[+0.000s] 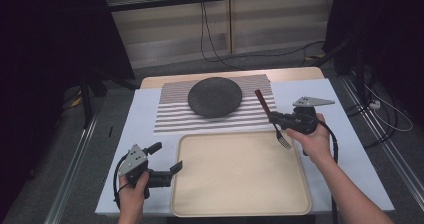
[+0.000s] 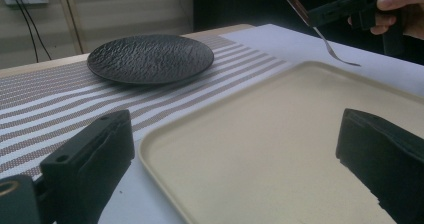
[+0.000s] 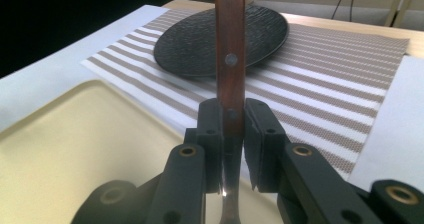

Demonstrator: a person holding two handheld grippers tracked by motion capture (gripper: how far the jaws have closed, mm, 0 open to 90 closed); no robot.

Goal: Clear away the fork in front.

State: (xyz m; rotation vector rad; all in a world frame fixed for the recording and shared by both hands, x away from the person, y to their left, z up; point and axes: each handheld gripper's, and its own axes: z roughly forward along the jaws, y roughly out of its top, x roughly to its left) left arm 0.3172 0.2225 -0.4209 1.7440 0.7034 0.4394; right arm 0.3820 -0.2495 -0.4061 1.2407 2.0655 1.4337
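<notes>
My right gripper is shut on a fork with a brown wooden handle, held above the right back corner of the beige tray. The fork stands between the jaws with its handle pointing up and away and its tines down toward me. A black textured plate rests on the striped placemat behind the tray. My left gripper is open at the tray's left edge, low over the table. In the left gripper view the fork hangs over the tray's far side.
A white sheet covers the table under the tray and placemat. Cables trail across the floor behind the table. Dark stands flank the table on both sides.
</notes>
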